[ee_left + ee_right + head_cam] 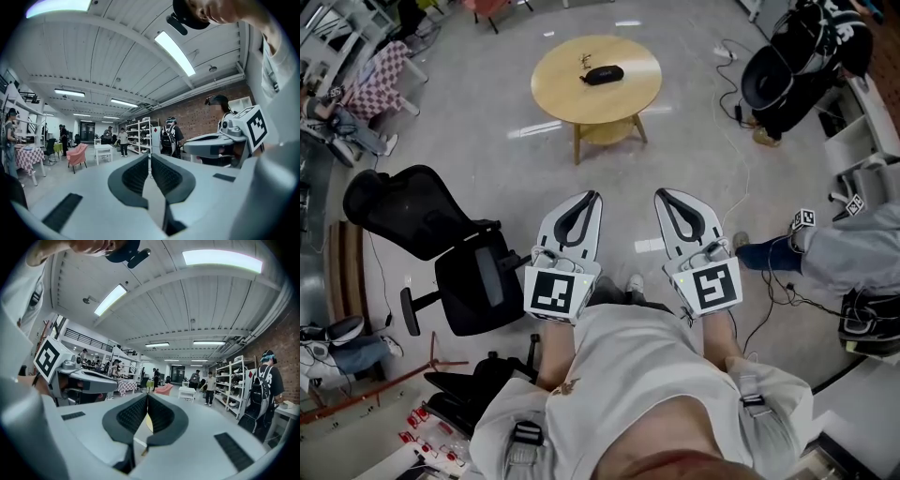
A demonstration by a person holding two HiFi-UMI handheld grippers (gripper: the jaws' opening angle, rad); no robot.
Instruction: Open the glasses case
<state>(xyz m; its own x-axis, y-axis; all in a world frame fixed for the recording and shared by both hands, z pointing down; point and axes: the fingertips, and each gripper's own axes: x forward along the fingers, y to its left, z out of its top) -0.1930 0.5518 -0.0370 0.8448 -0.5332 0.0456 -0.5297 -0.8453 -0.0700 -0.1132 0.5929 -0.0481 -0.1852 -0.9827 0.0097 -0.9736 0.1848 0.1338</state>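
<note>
Black oval glasses case (602,75), twelve o'clock on the round wooden worktop (630,101): probably light, stiff, slippery; grip its long sides. The left tool (593,196) and right tool (663,195) are closed, empty.

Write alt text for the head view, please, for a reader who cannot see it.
Seen from above, a person holds the left gripper and the right gripper side by side, jaws shut and empty. Ahead, a round wooden table bears a dark glasses case; a black office chair stands at the left.

Brick-walled lab with storage shelves (140,136)
</note>
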